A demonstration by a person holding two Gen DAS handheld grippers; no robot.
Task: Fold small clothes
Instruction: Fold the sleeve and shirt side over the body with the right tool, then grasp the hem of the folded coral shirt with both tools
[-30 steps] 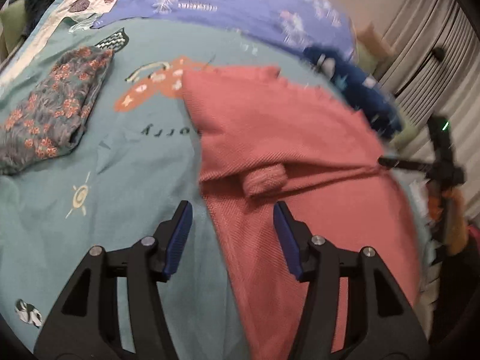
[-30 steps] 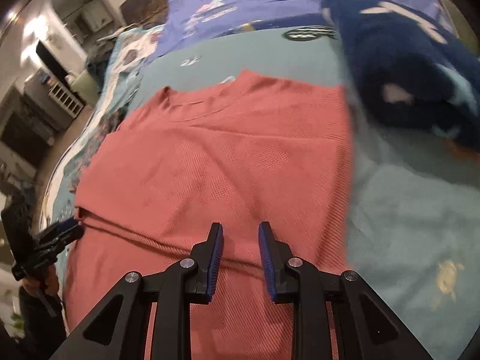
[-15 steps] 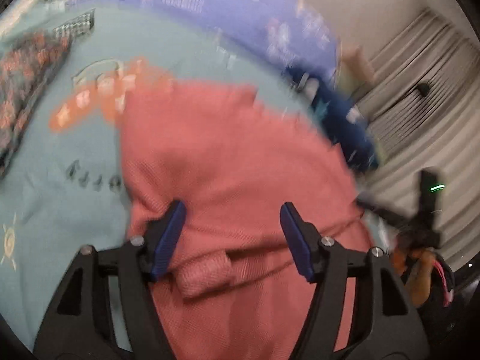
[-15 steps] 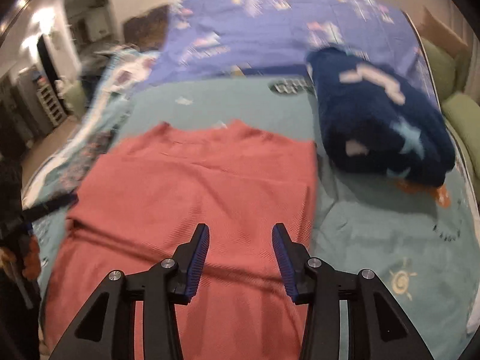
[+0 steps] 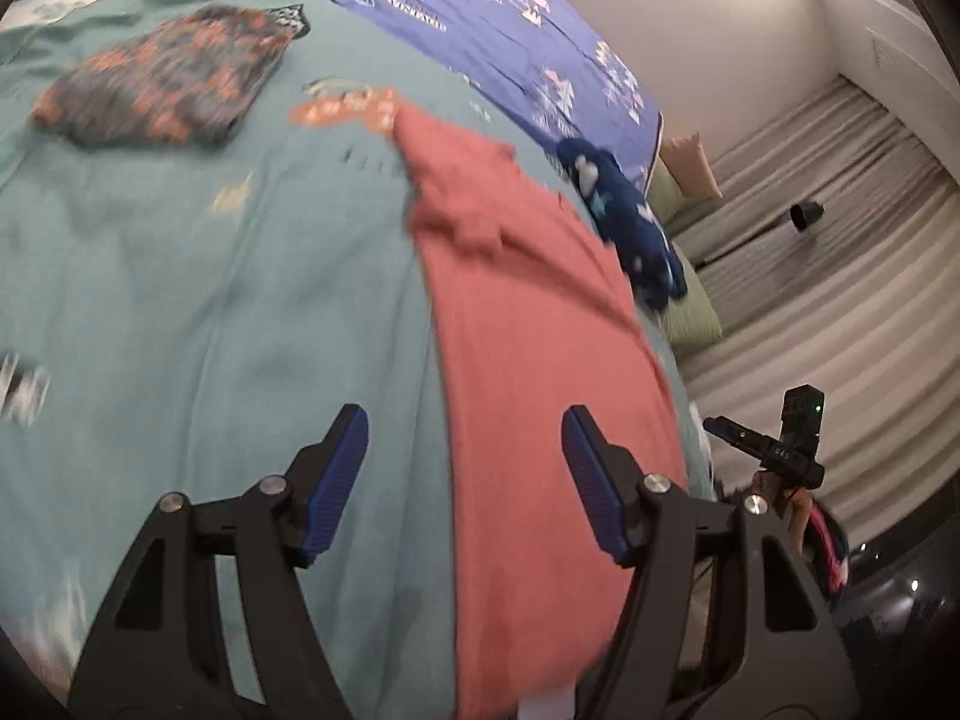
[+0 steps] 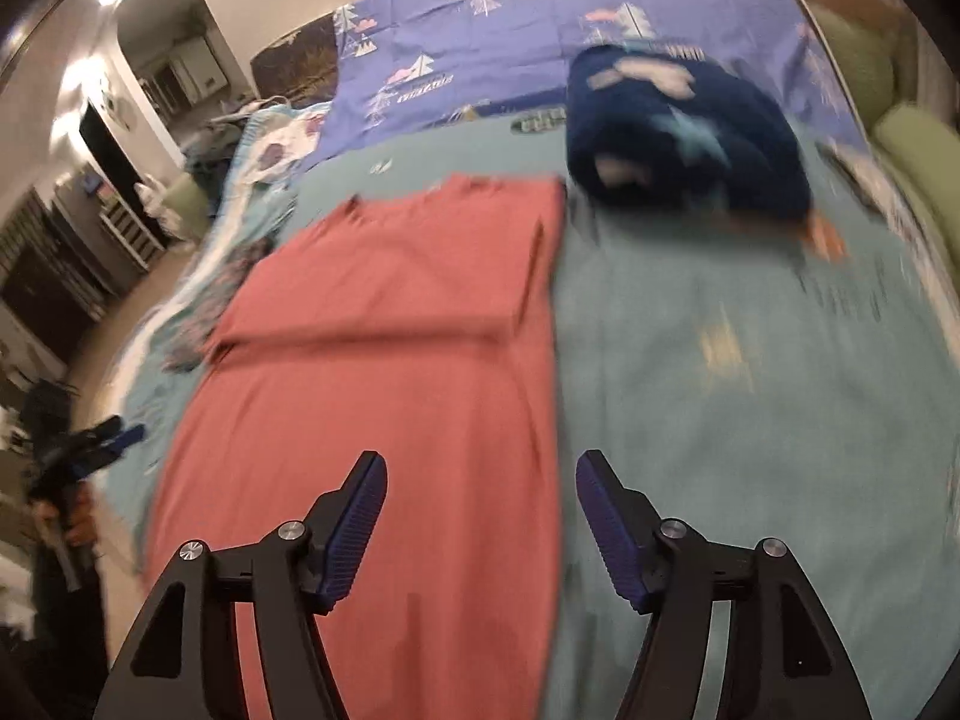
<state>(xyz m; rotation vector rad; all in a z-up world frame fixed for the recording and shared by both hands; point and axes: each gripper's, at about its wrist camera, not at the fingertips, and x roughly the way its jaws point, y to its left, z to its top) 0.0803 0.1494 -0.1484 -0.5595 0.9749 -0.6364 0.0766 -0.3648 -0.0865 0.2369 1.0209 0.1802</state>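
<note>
Now both grippers hover empty over the red shirt on the bed.
Left gripper fingers stand wide apart with nothing between; right gripper fingers are opening, empty, over the right long edge, probably because the sides are already folded in.

Red shirt hem cut off; bedspread blurred.

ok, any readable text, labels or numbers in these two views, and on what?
White lettering under the tree print on the purple-blue printed sheet: too blurred to read.
Dark lettering on the teal cartoon-print bedspread: motion-blurred, unreadable.
Small white mark on the black gripper at far right: too small.
Nothing else carries text.
</note>
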